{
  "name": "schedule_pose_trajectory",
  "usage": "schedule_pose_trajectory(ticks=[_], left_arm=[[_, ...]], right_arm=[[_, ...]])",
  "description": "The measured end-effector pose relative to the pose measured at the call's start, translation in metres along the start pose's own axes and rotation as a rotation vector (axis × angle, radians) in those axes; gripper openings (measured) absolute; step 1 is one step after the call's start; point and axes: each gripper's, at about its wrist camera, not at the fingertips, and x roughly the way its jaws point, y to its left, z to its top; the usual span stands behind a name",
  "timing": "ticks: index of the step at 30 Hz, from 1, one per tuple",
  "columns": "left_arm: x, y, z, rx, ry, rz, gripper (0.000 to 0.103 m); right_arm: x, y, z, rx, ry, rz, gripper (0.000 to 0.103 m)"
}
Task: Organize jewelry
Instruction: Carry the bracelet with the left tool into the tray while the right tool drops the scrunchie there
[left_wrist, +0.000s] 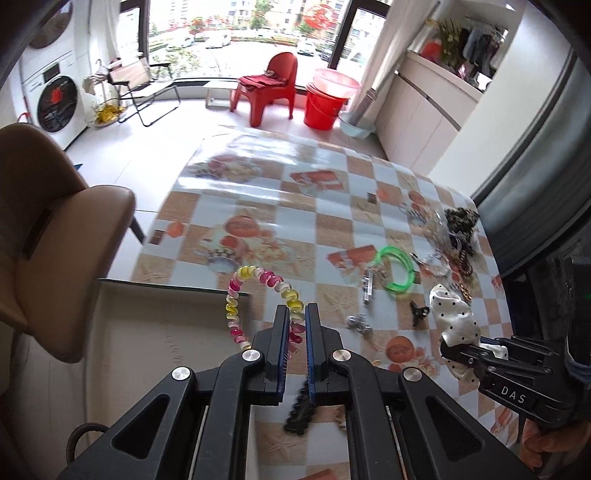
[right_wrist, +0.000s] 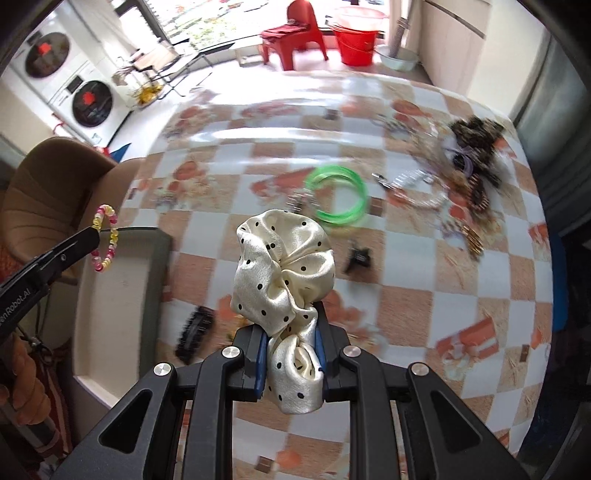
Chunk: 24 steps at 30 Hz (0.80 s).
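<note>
My left gripper (left_wrist: 296, 317) is clamped on the spiral coil bracelet (left_wrist: 258, 295), held up by the tray (left_wrist: 155, 332) edge. It looks light, springy, slick plastic, so I pinch across one coil. My right gripper (right_wrist: 290, 354) is squeezed on the polka-dot scrunchie (right_wrist: 284, 266), lifted over the table (right_wrist: 406, 295): soft, floppy satin, so I grab a bunched fold. The rest of the jewelry pile (right_wrist: 469, 166) sits far-right.
</note>
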Motion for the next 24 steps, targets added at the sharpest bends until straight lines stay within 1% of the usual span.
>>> schedule_pose_trajectory(ticks=[4,7,10,14,18,21,24], left_arm=[[-0.013,0.04,-0.002,-0.039,-0.019,0.051,0.011],[-0.015,0.071,-0.007,-0.064,-0.02,0.097,0.011],[-0.006,0.095,-0.014,-0.071,-0.009,0.138,0.011],[0.019,0.115,-0.025,-0.062,0.029,0.18,0.011],[0.047,0.126,-0.033,-0.052,0.058,0.209,0.011],[0.066,0.131,-0.038,-0.058,0.082,0.223,0.011],[0.076,0.134,-0.044,-0.06,0.099,0.231,0.011]], right_arm=[[0.009,0.05,0.012,-0.073,-0.002,0.059,0.022],[0.023,0.091,0.021,-0.13,0.006,0.104,0.022],[0.039,0.128,0.026,-0.173,0.018,0.148,0.022],[0.068,0.165,0.031,-0.213,0.047,0.176,0.022],[0.098,0.185,0.034,-0.217,0.089,0.195,0.022],[0.121,0.187,0.035,-0.205,0.121,0.19,0.022],[0.141,0.181,0.037,-0.18,0.157,0.185,0.022]])
